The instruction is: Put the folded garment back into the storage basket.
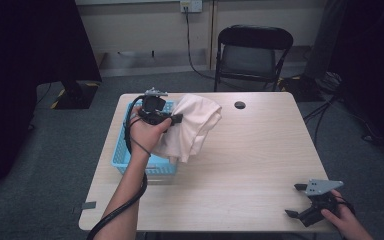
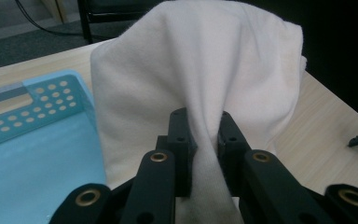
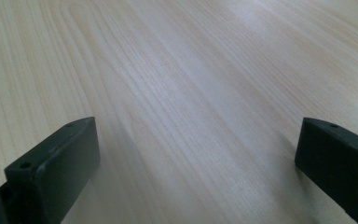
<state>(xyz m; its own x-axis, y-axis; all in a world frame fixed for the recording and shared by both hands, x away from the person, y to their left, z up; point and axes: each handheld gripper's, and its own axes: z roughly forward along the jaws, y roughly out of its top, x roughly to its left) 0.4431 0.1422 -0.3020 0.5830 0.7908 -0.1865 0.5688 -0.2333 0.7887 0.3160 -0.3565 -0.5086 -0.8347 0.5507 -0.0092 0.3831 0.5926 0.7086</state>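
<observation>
My left gripper (image 2: 204,135) is clamped on the white cloth (image 2: 200,70), lifted above the blue basket (image 1: 121,155) at the table's (image 1: 250,165) left. My right gripper (image 1: 296,200) rests with jaws spread wide, holding nothing, at the near right corner.

The cloth (image 1: 192,127) is plain cream-white with no print, and the basket (image 1: 121,155) is light blue — its wall dotted with rows of small round holes. The table (image 1: 240,165) is pale wood with fine straight grain, bearing one small black disc (image 1: 239,105) near its far edge. Both the left gripper (image 1: 172,119) and the right gripper (image 1: 295,200) are black — the right one topped by a grey plate, the left one's jaws set with brass-coloured rings.
</observation>
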